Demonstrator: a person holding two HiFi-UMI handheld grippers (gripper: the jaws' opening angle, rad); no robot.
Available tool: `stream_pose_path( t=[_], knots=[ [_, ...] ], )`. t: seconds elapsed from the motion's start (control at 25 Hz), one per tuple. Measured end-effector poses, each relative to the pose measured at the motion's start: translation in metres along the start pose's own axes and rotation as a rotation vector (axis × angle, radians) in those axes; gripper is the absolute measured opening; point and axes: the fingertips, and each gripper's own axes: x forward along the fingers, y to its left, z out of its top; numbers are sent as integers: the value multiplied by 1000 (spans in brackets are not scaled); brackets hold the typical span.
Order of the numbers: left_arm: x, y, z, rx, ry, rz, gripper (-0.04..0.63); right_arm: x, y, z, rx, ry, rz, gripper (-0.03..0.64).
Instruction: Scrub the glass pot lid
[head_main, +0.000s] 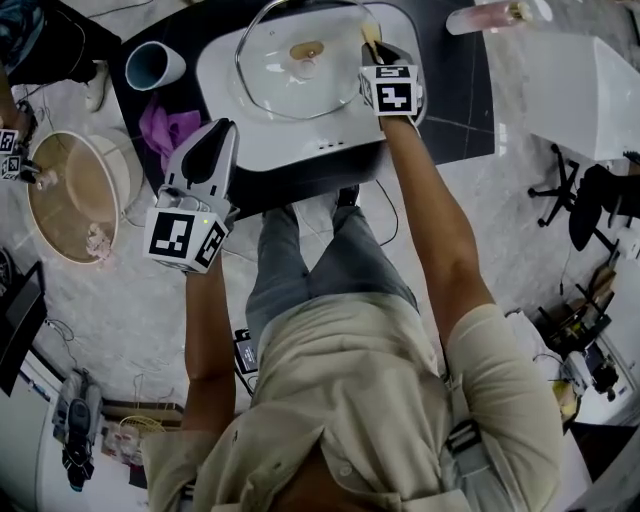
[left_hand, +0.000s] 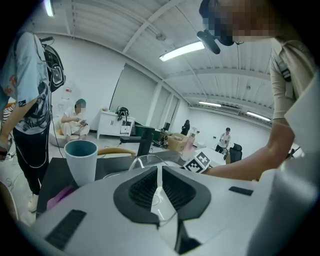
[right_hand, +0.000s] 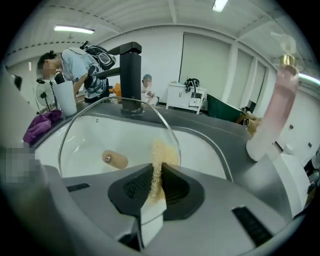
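Note:
The glass pot lid (head_main: 285, 75), metal-rimmed with a tan knob (head_main: 306, 50), lies in the white sink (head_main: 222, 92). At the lid's right rim my right gripper (head_main: 378, 52) is shut on a thin yellow scrub pad (head_main: 371, 38). In the right gripper view the scrub pad (right_hand: 159, 159) stands up between the jaws of the right gripper (right_hand: 157, 187) and touches the lid (right_hand: 100, 132) near its rim. My left gripper (head_main: 222, 128) hangs off the sink's front left, apart from the lid. Its jaws are together with nothing held, as the left gripper (left_hand: 159, 182) shows in its own view.
A blue-grey cup (head_main: 155, 65) and a purple cloth (head_main: 168, 128) sit on the dark counter left of the sink. A black faucet (right_hand: 131, 75) rises behind the lid. A pink bottle (head_main: 495, 15) lies at the far right. A round tub (head_main: 70, 195) stands on the floor, left.

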Motion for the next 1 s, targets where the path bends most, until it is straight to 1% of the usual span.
stream_pose_path(
  t=[0.08,0.2,0.44,0.64,0.8,1.0],
  knots=[
    [1,-3,1,1,8,1,26,-1,2,1,-23,0,11,44],
    [-2,-4,0,10,-3,-3,26,-1,7,-1,-50,5,24,44],
    [-9,1,-3,5,-8,7,26,-1,9,0,-59,7,19,44],
    [-16,6,-4,-10,-3,27,26,2,22,-1,-60,19,25,44],
    [-24,12,-4,-18,-8,41,26,8,45,-3,-66,25,54,44],
    [-33,21,-6,-29,-16,55,26,13,105,-3,-88,44,135,44]
  ],
)
